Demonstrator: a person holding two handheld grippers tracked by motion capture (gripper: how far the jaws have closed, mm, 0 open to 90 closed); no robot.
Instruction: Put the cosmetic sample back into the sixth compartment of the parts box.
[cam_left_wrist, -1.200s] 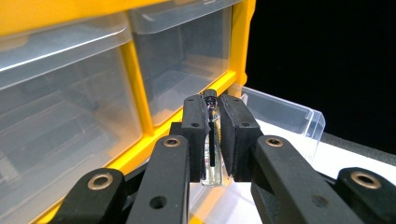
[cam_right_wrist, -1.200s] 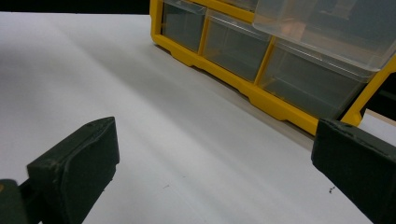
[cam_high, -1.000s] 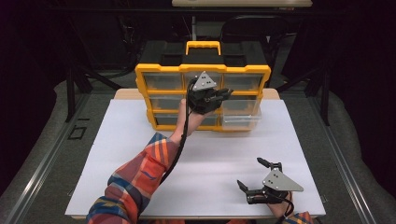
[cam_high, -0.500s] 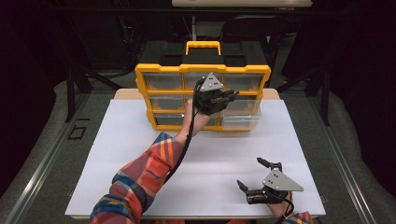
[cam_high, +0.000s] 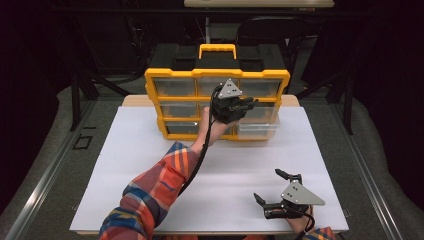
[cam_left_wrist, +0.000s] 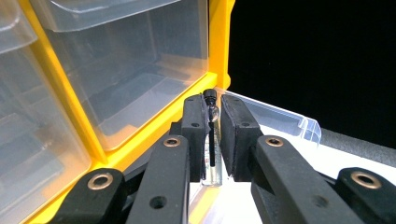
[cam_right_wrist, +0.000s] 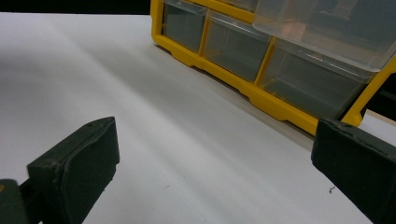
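Observation:
A yellow organizer (cam_high: 218, 74) with clear drawers stands at the back of the white table. My left gripper (cam_high: 250, 104) is raised in front of its right middle drawers. In the left gripper view the left gripper (cam_left_wrist: 213, 106) is shut on a thin clear tube (cam_left_wrist: 211, 144) with a black cap and a dark rod inside. Just beyond the tube lies the rim of a pulled-out clear drawer (cam_left_wrist: 285, 120), which in the high view sticks out at the organizer's lower right (cam_high: 258, 129). My right gripper (cam_high: 268, 186) rests open near the table's front right with nothing between its jaws.
The white table top (cam_high: 125, 170) stretches left and centre. In the right gripper view the organizer's bottom row of drawers (cam_right_wrist: 233, 46) lies ahead across bare table. A yellow carry handle (cam_high: 217, 48) tops the organizer. Dark floor and stands surround the table.
The left gripper has shifted slightly to the right and turned a little in front of the organizer, still shut on the tube. The right gripper has not moved.

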